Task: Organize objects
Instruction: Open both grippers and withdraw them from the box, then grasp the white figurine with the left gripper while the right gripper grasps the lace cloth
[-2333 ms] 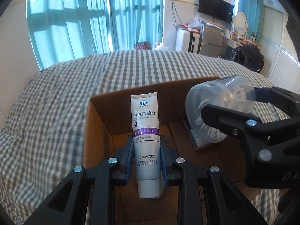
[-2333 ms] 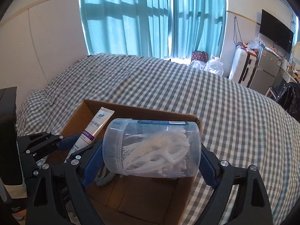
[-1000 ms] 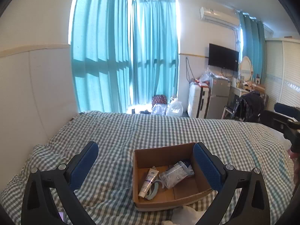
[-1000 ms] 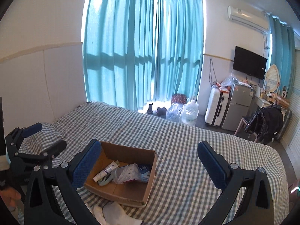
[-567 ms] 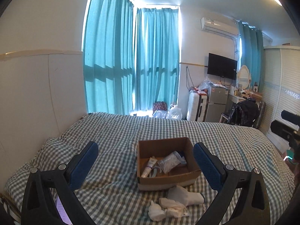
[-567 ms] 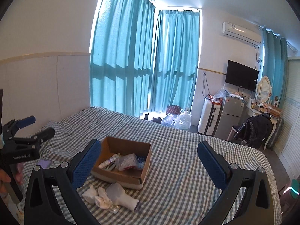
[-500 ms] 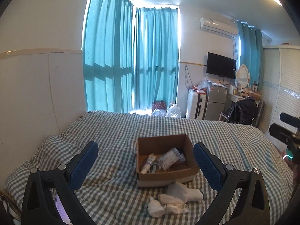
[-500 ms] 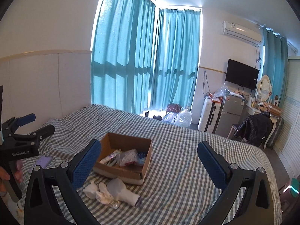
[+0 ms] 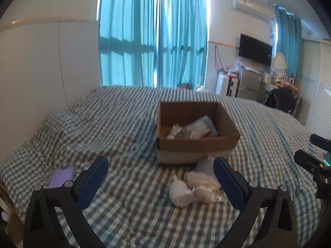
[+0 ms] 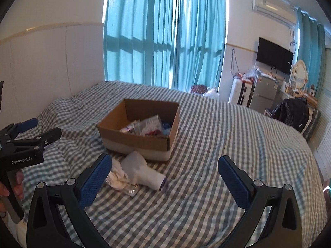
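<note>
Left wrist view: the left tongs (image 9: 160,175) are spread wide with nothing between the blue pads, held above the checked bed (image 9: 128,210). Ahead sits an open cardboard box (image 9: 196,144) on the bed, with a toothpaste tube (image 9: 173,131) and a clear jar of floss picks (image 9: 197,129) lying inside (both blurred here). Just in front of the box lies a heap of white cloth items (image 9: 194,186), touching one another. A purple phone (image 9: 62,176) lies on the bed at the left. The right tongs (image 9: 310,150) show at the right edge, parted and empty.

Right wrist view: the right tongs (image 10: 164,175) are spread wide and empty over the bed (image 10: 206,196). The cardboard box (image 10: 140,142) stands ahead, left of centre, with the jar of floss picks (image 10: 151,124) inside. A white sock (image 10: 144,174) lies just in front of the box beside crumpled white cloth (image 10: 116,176). At the left, a hand (image 10: 12,188) holds the left tongs (image 10: 42,128), parted, gripping nothing.
</note>
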`<state>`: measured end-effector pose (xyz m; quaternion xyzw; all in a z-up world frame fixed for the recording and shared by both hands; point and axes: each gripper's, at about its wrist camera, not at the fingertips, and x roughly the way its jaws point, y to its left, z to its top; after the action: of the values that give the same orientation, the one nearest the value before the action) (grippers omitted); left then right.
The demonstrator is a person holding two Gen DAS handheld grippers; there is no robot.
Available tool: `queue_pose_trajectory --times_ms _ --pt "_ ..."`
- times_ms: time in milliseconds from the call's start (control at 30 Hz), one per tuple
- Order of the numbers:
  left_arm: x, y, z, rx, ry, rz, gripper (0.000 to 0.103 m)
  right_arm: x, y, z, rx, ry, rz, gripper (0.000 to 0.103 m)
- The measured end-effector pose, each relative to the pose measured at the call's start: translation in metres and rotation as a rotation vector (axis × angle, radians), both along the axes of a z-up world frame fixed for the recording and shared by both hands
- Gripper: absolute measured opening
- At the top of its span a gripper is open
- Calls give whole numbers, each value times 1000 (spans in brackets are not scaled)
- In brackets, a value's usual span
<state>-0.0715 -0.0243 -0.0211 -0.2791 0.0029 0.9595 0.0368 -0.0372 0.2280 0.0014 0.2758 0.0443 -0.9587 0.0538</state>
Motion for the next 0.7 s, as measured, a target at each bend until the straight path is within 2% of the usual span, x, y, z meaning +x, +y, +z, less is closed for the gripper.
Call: queue_pose_trajectory --times_ms 267,467,567,700 --pt "-18 10 -64 -14 -159 1 103 -22 -3 -58 -1 -100 -6 103" --pt "-35 25 -101 -104 -209 -12 103 -43 -5 -91 5 -180 7 103" --pt "-44 28 -114 -101 -234 -22 103 -56 -8 -101 34 -197 20 103" --pt "-57 33 -127 -96 -254 -37 103 -66 -6 -110 24 -212 21 103"
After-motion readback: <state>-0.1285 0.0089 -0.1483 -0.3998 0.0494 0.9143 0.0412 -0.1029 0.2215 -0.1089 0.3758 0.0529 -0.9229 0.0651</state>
